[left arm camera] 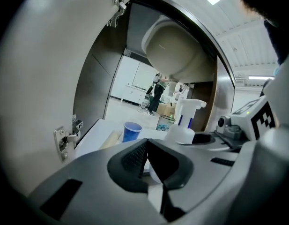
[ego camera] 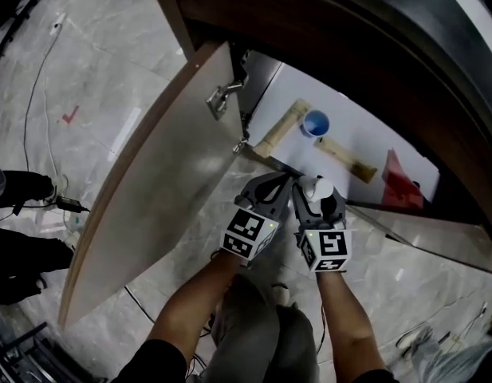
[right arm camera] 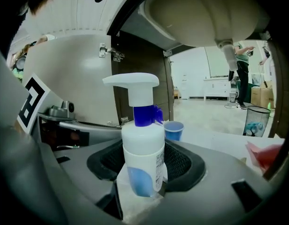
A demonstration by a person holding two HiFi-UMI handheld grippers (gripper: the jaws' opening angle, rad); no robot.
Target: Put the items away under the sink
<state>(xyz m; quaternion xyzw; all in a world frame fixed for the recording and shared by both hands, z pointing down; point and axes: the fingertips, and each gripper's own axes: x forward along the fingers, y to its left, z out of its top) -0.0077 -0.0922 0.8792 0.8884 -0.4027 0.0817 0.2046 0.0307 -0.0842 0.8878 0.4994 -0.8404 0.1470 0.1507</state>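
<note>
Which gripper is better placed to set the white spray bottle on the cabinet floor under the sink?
Right: the right gripper clamps the white blue-collared spray bottle facing the white cabinet floor; the left gripper is shut, empty.

Grey grippers [ego camera: 284, 180]; black-and-white marker cubes [ego camera: 249, 234]

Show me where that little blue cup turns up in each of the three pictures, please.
Head view: the blue cup sits upper centre-right on the white cupboard floor, above the spray bottle in the picture.
Left gripper view: lower centre-left, to the left of the spray bottle.
Right gripper view: near the centre, peeking out just right of the spray bottle and behind it.
Shared landmark: the white spray bottle.
</note>
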